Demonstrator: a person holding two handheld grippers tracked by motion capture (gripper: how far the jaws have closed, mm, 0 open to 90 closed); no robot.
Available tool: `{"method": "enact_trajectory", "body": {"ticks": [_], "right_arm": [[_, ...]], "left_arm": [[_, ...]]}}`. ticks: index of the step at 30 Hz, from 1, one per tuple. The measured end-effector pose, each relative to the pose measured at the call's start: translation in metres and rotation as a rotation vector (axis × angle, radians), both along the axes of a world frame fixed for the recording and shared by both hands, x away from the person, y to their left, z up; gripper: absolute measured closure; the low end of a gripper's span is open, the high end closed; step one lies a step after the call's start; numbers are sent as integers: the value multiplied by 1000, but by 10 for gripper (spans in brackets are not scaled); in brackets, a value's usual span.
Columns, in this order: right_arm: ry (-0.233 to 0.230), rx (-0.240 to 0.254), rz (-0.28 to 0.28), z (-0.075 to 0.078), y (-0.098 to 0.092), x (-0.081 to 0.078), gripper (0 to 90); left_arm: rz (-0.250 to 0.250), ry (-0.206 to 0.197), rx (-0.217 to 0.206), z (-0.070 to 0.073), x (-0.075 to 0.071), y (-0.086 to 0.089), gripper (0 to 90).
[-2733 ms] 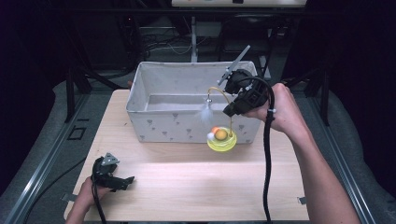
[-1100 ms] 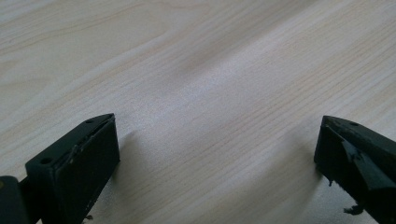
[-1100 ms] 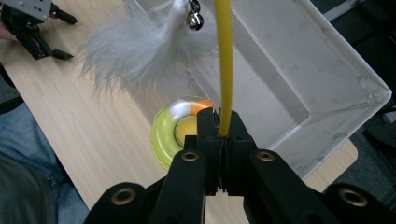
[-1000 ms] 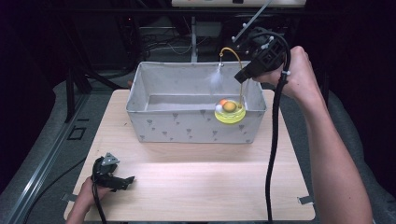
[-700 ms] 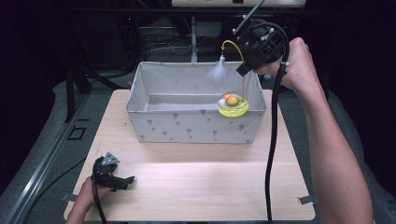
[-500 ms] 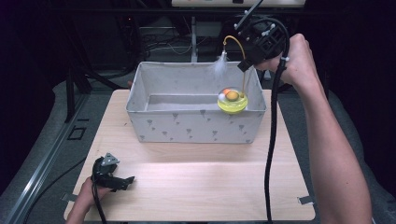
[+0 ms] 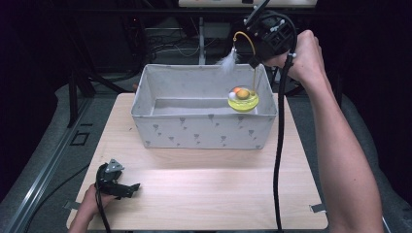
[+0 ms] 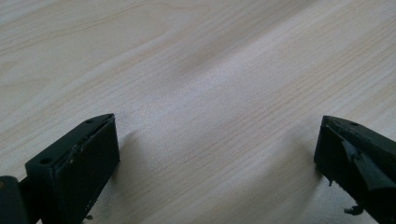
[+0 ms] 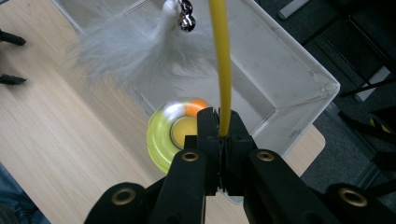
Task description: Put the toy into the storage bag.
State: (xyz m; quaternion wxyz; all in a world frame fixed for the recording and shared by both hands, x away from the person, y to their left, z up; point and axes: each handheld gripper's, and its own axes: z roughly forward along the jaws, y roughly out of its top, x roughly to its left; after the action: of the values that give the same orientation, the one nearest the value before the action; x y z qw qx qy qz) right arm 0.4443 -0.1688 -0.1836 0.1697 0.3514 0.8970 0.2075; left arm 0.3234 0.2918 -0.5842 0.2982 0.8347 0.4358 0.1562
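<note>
A cat toy hangs from my right gripper [image 7: 253,62], which is shut on its yellow wand [image 9: 221,60]. The wand curves up to a white feather [image 7: 227,61] with a small bell. Its round yellow base [image 7: 243,99], holding an orange ball, dangles over the right end of the pale fabric bin [image 7: 204,131]. In the right gripper view the base [image 9: 161,135] and the feather [image 9: 126,51] are blurred, with the bin [image 9: 285,70] below. My left gripper [image 7: 130,188] lies on the table at the front left, its jaws [image 8: 217,154] wide open over bare wood.
The bin stands at the back middle of the light wooden table [image 7: 218,194]. Dark floor, cables and stand legs surround the table. A black cable [image 7: 279,145] trails down from the right gripper across the table's right side.
My right gripper has carried the toy from the table in front of the bin upward and back, so the base now hangs over the bin's right end. The left gripper has not moved.
</note>
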Motion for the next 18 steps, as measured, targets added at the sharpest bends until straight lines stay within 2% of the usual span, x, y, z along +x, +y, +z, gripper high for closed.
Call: {"method": "enact_trajectory", "body": {"ticks": [13,18], "right_arm": [[-24,10,-64,-6,-5,20,887],[-18,8,-88,-11,-8,28,887]], "left_arm": [[-1,-1,-1,0,0,0,0],[1,-2,-1,0,0,0,0]]}}
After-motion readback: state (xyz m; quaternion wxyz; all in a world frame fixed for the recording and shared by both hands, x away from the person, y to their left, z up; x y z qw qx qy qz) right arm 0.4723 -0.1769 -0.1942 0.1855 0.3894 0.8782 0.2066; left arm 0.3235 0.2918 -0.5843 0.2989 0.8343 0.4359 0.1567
